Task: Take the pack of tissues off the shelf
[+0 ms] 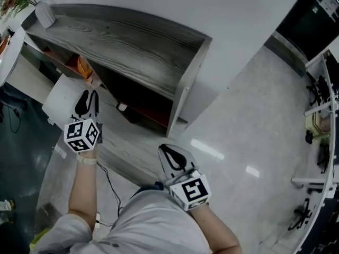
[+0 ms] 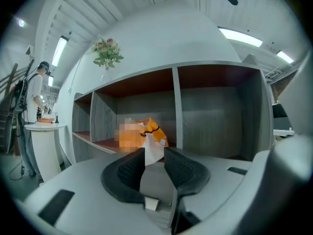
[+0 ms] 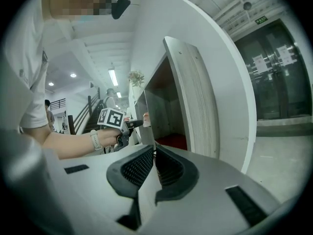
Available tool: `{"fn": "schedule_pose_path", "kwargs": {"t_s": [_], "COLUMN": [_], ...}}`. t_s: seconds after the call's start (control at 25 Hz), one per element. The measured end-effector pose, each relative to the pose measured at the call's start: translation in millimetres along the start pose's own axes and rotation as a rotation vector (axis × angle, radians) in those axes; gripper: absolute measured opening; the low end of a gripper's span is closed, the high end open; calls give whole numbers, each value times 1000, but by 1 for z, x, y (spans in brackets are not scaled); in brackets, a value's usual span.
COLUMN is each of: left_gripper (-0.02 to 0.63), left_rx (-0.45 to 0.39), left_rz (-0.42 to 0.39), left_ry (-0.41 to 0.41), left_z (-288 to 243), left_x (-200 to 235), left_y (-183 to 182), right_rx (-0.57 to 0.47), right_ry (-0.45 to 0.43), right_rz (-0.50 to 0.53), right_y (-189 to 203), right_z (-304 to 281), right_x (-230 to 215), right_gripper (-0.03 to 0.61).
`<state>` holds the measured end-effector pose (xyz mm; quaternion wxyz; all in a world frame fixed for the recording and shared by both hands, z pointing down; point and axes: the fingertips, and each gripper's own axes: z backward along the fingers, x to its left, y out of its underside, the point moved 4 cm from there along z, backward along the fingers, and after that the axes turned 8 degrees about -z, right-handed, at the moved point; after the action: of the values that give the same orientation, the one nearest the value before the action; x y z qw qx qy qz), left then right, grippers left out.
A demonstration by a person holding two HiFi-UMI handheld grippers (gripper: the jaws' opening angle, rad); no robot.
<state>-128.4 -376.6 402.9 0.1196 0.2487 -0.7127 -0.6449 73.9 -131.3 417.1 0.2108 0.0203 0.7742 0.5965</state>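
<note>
The orange pack of tissues (image 2: 149, 130) lies at the front of a lower compartment of the grey wooden shelf (image 2: 176, 89), and a white end of it sticks out toward me. My left gripper (image 2: 153, 153) is shut on that white end. From the head view the pack (image 1: 85, 66) shows just under the shelf top (image 1: 132, 41), with the left gripper (image 1: 88, 97) right in front of it. My right gripper (image 3: 153, 153) is shut and empty, held back near my body (image 1: 168, 151), off the shelf's right end panel (image 3: 195, 97). The left gripper (image 3: 133, 124) also shows there, at the shelf front.
A vase of flowers (image 2: 106, 55) stands on the shelf top. A white round table (image 2: 44, 129) with a person (image 2: 36, 94) beside it is at the left. A white stand (image 1: 63, 97) sits by my left hand. Glossy floor (image 1: 249, 120) lies to the right, and glass doors (image 3: 274, 72) stand beyond.
</note>
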Motion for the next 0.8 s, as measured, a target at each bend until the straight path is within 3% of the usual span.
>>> {"fn": "schedule_pose_path", "kwargs": {"t_s": [0.48, 0.8], "left_gripper": [87, 27], "left_rx": [27, 27], "left_rz": [-11, -40], "left_ry": [-25, -66], "left_z": [-37, -29], "left_x": [11, 8], "left_y": [8, 6], "right_rx": [-11, -16], "right_ry": [104, 82], "right_rz": [-33, -38], "right_y": [4, 3], "right_z": [12, 14], "right_x": [-18, -24], "right_gripper": [26, 26]}}
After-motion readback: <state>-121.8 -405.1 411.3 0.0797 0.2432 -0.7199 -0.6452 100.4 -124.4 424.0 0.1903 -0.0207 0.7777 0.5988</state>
